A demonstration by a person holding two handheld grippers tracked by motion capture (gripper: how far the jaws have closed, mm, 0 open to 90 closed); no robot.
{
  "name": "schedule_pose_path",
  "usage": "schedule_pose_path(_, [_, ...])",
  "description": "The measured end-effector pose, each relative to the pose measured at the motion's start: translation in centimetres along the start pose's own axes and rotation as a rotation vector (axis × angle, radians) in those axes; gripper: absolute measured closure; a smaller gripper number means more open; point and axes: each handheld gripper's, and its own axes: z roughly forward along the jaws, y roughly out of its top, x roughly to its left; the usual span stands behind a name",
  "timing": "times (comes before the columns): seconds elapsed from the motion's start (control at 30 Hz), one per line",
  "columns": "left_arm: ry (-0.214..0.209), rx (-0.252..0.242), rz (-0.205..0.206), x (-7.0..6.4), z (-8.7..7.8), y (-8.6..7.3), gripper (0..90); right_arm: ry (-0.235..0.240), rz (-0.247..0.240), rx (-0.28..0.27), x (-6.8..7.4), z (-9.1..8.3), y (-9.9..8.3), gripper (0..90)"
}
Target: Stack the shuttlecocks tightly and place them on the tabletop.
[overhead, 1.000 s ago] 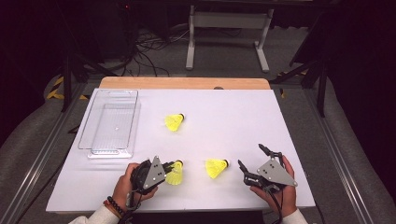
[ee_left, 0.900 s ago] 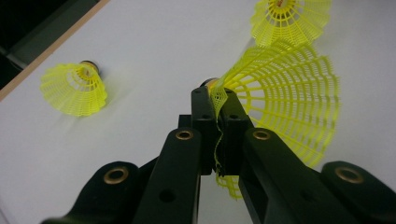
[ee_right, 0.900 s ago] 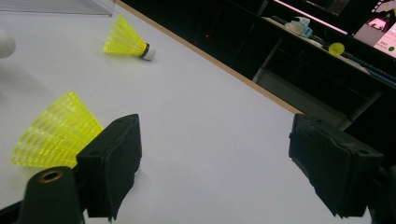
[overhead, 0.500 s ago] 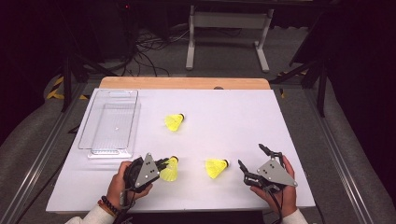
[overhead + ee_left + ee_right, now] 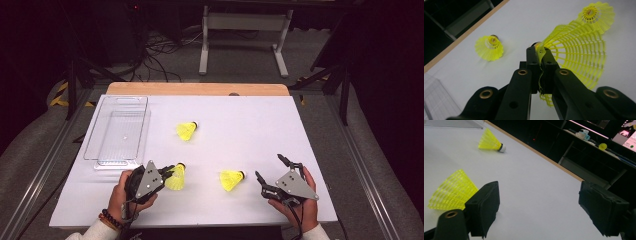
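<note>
Three yellow shuttlecocks are on the white table. My left gripper is shut on the mesh skirt of the near-left shuttlecock, at the front left of the table. A second shuttlecock lies on its side just left of my right gripper. That gripper is open and holds nothing, its jaws wide apart. The third shuttlecock lies farther back, mid-table.
A clear plastic tray sits at the back left of the table. A wooden strip runs along the far edge. Beyond it are a metal stand and cables on the floor.
My left gripper has shifted a little left and away from the front edge, carrying its shuttlecock along. The right gripper and the other two shuttlecocks have stayed put.
</note>
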Motion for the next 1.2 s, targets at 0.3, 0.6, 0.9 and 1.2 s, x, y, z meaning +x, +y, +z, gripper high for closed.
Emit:
schedule_pose_path(0.3, [0.017, -0.016, -0.021, 0.7, -0.7, 0.0, 87.7, -0.001, -0.002, 0.000, 0.0, 0.0, 0.0, 18.1])
schedule_pose_path(0.6, [0.049, -0.035, -0.040, 1.7, -1.8, -0.1, 87.8, -0.002, -0.002, 0.002, 0.0, 0.0, 0.0, 18.1])
schedule_pose_path(0.9, [0.092, -0.056, -0.064, 2.9, -3.1, -0.3, 87.8, -0.004, -0.002, 0.001, 0.0, 0.0, 0.0, 18.1])
schedule_pose_path(1.2, [0.117, -0.065, -0.084, 3.6, -3.8, -0.5, 87.9, -0.005, -0.001, 0.001, 0.0, 0.0, 0.0, 18.2])
